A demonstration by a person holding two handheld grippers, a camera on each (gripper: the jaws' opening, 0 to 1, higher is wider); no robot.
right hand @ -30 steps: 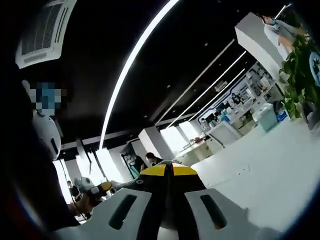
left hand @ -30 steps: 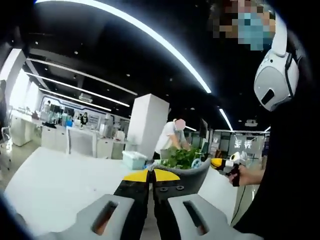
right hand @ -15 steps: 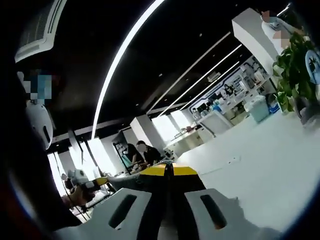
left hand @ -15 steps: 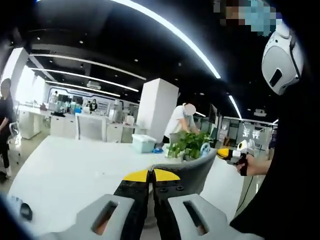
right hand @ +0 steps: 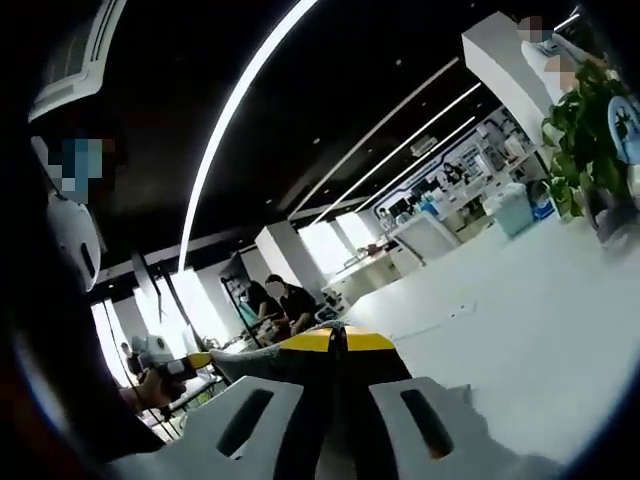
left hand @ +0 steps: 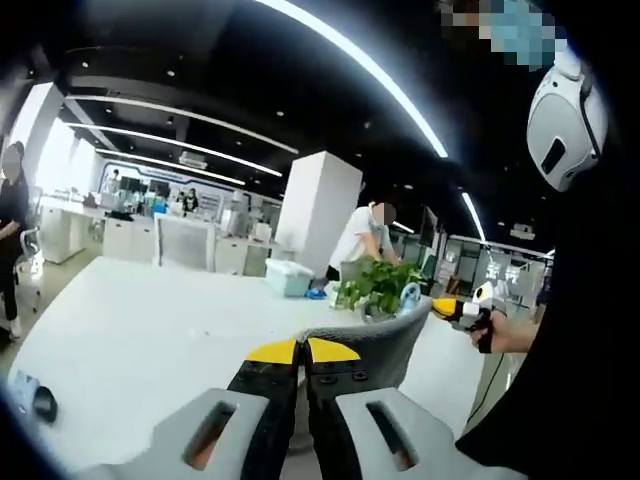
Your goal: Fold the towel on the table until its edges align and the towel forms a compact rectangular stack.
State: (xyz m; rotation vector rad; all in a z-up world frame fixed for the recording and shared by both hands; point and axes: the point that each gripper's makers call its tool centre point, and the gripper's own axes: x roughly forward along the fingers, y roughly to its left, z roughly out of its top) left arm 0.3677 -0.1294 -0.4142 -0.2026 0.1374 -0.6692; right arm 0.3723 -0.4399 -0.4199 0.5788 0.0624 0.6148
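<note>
Holding a grey towel stretched between them, both grippers sit raised above a white table, with the cloth lifted clear of the surface. In the left gripper view, the left gripper has its yellow-tipped jaws pressed together on one edge of the towel, which runs away toward 2 o'clock and rises just past the tips. At 3 o'clock in that view the right gripper appears in the person's hand, well apart from the left one. In the right gripper view, its jaws are likewise closed, with a dark grey fold of the same towel trailing off toward 9 o'clock, where the left gripper shows in the other hand.

So the towel's long axis appears to run from gripper to gripper, one end pinched in each, and neither hand is nearer to it than the other. The table lies below and ahead of both, stretching toward 12 o'clock to a potted plant and a pale storage box at its far side. The fold likely depends on bringing the two held ends down together onto that surface with edges matched; how much of the cloth hangs below cannot be seen.
</note>
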